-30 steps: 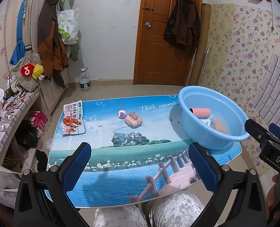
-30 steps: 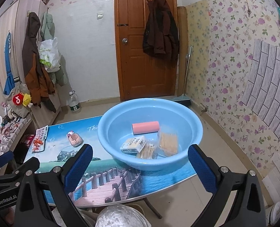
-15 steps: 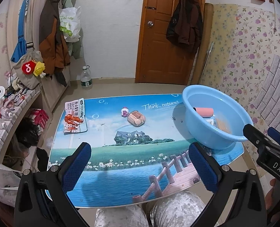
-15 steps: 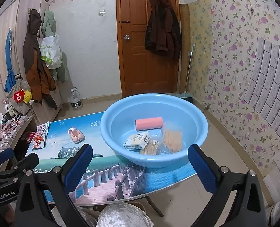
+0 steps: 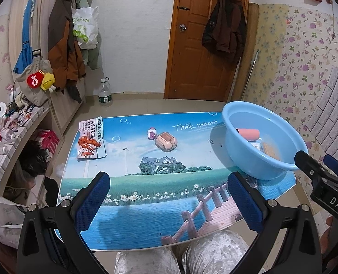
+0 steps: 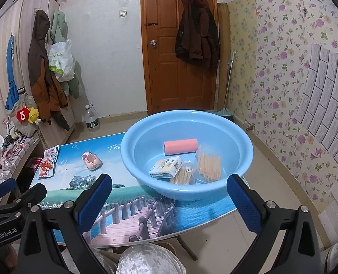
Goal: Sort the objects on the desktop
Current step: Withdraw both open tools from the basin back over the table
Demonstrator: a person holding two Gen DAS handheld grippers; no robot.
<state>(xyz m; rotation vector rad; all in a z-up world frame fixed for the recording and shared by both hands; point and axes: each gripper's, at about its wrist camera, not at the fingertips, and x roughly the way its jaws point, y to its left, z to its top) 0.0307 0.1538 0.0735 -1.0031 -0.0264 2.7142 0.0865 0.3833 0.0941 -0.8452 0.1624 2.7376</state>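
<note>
Your blue basin point(image 6: 187, 150) at the surface's point(image 5: 146, 196) right end already holds a pink roll point(image 6: 180, 146) and packets, so it reads as the collecting spot. Still out beside each other mid-surface are the pink case point(image 5: 166, 141) and small toy point(image 5: 152, 133), with the snack packet point(image 5: 90, 140) far left. Both your left tongs point(image 5: 169, 201) and right tongs point(image 6: 169, 202) hover wide open and empty.

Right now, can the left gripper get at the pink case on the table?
Probably yes: the left gripper is open and empty, and only bare table lies between it and the pink case.

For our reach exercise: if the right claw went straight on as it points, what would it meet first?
Probably the near rim of the blue basin, which lies straight ahead of the open right claw; depth is uncertain.
</note>
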